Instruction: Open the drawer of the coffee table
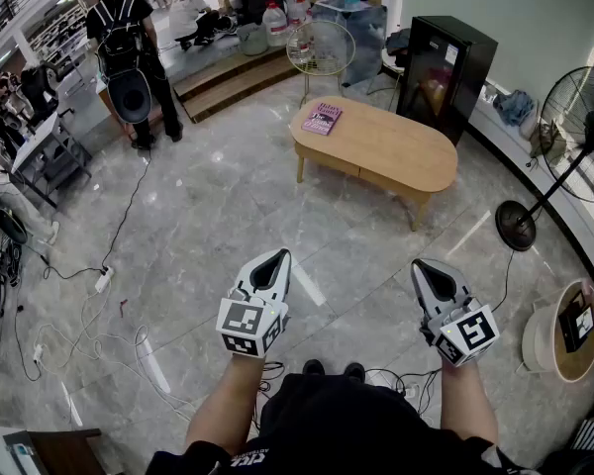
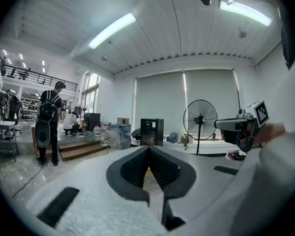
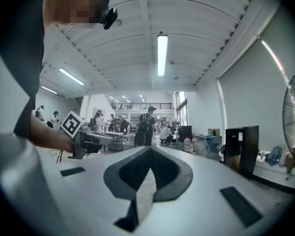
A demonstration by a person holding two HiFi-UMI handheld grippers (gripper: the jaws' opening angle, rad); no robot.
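Coffee table: the oval light-wood coffee table [image 1: 381,148] is standing on the grey marble-tiled floor [image 1: 228,216] on slim wooden legs, one long side facing the person, well ahead of both grippers.
Drawer: a shallow wooden band is running under the top's near edge. At this range its seams and any handle are proving too small to make out, so the drawer front is not separating clearly from the rest.
On the top: a pink-and-purple book [image 1: 323,118] is lying flat at the table's left end.
Around it: a black boxy cabinet [image 1: 444,75] is standing just beyond the table's far right edge.
Left gripper: the white-and-black left gripper [image 1: 274,258] is hovering over the floor with its jaws pressed together, pinching nothing.
Right gripper: the white-and-black right gripper [image 1: 428,268] is hovering beside it, jaws likewise pressed together on nothing.
Hidden or cut off: the table's far legs are hiding under the top. The black standing fan [image 1: 580,142] is being cut by the picture's right edge. In both gripper views each gripper's own white body is filling the lower half, so the table is not showing clearly there.
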